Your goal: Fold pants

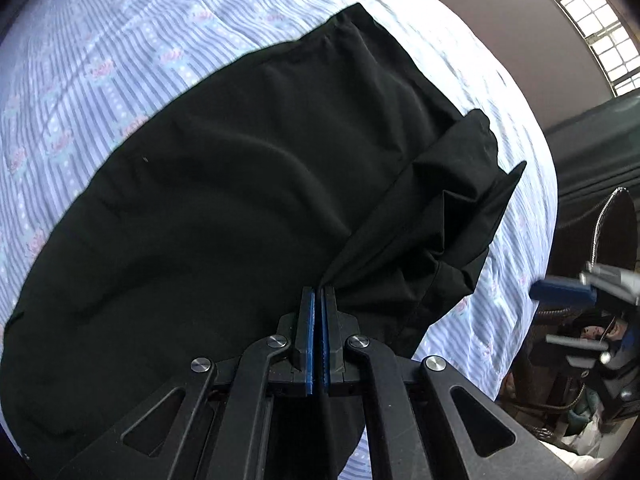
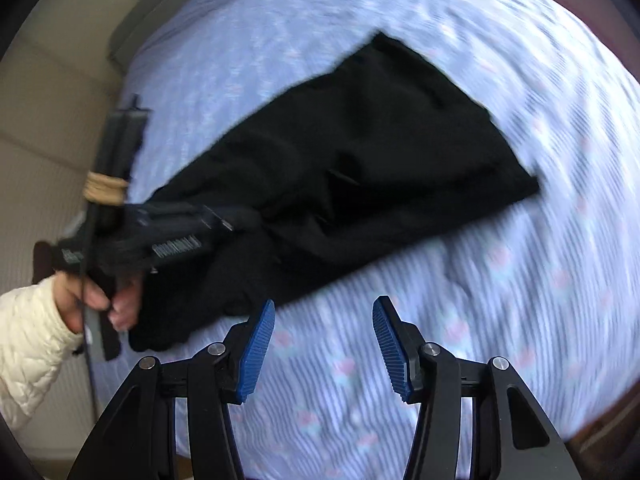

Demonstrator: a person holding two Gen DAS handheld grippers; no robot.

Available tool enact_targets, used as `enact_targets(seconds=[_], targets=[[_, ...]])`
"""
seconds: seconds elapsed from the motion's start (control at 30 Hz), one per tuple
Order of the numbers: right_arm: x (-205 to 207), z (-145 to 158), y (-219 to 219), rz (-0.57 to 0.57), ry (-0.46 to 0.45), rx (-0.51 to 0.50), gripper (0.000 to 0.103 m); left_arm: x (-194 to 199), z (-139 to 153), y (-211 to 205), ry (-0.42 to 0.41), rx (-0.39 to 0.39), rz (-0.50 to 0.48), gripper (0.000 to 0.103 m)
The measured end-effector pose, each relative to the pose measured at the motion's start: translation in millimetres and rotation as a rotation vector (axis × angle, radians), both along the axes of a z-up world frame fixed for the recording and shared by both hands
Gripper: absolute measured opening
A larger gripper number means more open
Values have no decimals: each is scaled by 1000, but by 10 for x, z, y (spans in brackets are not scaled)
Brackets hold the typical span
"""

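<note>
Left gripper (image 1: 319, 292), jaws pinched tight on a bunched edge of the black pants (image 1: 224, 184) lying on the striped bedspread (image 1: 80, 60); right gripper (image 2: 323, 316) gapes empty beside them; mid-fold, likely needing a second grasp.

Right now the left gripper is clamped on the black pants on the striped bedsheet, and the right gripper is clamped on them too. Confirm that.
Not quite. The left gripper is shut on the black pants, which lie on the striped bedsheet. The right gripper is not: the right wrist view shows its blue pads apart, with only bedsheet between them, clear of the fabric.
</note>
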State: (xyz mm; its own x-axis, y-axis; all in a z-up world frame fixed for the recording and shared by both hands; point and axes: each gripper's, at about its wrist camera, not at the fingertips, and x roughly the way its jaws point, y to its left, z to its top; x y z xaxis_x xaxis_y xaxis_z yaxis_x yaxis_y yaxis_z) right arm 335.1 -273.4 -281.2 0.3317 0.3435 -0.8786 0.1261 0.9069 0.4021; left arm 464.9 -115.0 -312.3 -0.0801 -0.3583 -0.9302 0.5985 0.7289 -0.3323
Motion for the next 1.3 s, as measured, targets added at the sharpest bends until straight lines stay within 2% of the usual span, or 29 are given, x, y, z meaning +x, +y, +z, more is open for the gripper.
enact_targets(seconds=[0.17, 0.33, 0.4, 0.43, 0.47, 0.5, 0.53, 0.63, 0.77, 0.87, 0.97, 1.07, 1.13, 1.2, 1.3], targets=[[429, -155, 105, 110, 20, 5, 52, 32, -12, 62, 13, -28, 17, 5], [636, -644, 142, 141, 176, 39, 52, -5, -12, 149, 11, -41, 39, 5], [683, -763, 154, 148, 215, 54, 47, -28, -6, 171, 7, -43, 43, 5], [712, -782, 166, 150, 216, 71, 38, -43, -11, 186, 9, -40, 48, 5], [702, -759, 188, 163, 211, 100, 20, -66, -18, 205, 12, -36, 52, 6], [663, -728, 212, 177, 207, 100, 15, -92, -19, 212, 15, -34, 54, 7], [597, -688, 222, 180, 199, 87, 14, -127, -9, 228, 22, -36, 54, 11], [272, -625, 177, 144, 202, 87, 12, -215, 17, 239, 32, -34, 47, 34], [-223, -759, 41, 24, 238, 143, 10, -387, 49, 135, 27, -37, -12, 40], [-440, -878, 2, -70, 268, 195, 8, -521, 6, 14, -3, 5, -72, 45], [-454, -903, 21, -86, 267, 185, 8, -598, -95, -69, -8, 64, -107, 49], [-452, -929, 117, -99, 279, 185, 8, -711, -135, -153, -65, 109, -149, 57], [-429, -913, 167, -87, 282, 155, 8, -743, -136, -321, -107, 150, -184, 57], [-378, -884, 245, -72, 281, 121, 8, -771, -62, -344, -134, 185, -189, 57], [-330, -845, 300, -86, 293, 97, 8, -750, 260, -217, -205, 135, -164, 61]])
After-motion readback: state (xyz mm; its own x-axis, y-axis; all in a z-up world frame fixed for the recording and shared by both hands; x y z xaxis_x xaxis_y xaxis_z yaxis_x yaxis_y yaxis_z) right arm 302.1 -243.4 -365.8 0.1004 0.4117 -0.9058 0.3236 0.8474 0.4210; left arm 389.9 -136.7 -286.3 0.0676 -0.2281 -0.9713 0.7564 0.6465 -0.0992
